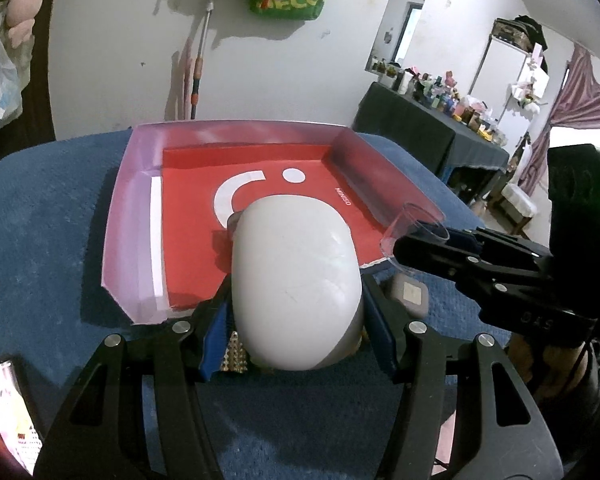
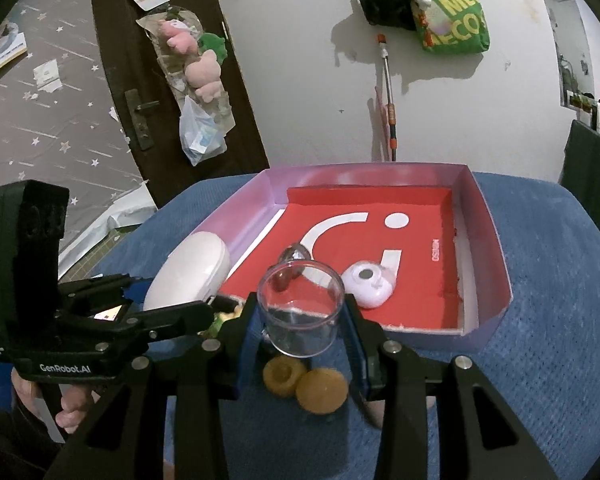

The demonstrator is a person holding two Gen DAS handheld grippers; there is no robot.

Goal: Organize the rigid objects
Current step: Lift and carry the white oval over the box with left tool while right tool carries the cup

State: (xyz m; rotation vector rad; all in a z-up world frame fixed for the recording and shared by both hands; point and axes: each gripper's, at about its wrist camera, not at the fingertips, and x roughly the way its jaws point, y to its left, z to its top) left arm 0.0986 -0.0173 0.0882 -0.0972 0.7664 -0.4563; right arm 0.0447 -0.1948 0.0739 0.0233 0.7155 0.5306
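Observation:
My left gripper (image 1: pixel 296 312) is shut on a white oval case (image 1: pixel 296 284), held over the near edge of a pink-walled tray with a red floor (image 1: pixel 140 184). The case also shows in the right wrist view (image 2: pixel 188 276), left of the tray (image 2: pixel 488 240). My right gripper (image 2: pixel 302 320) is shut on a clear plastic cup (image 2: pixel 302 312), held just in front of the tray's near edge; it shows in the left wrist view (image 1: pixel 414 228) too. In the tray lie a small white round object (image 2: pixel 370 284) and a small dark metallic piece (image 2: pixel 294 256).
Two yellow-brown round pieces (image 2: pixel 304 384) lie on the blue cloth (image 2: pixel 560 300) below the cup. A studded gold item (image 1: pixel 234 354) and a grey square object (image 1: pixel 410 294) lie near my left fingers. A phone (image 1: pixel 4 412) lies at the left edge.

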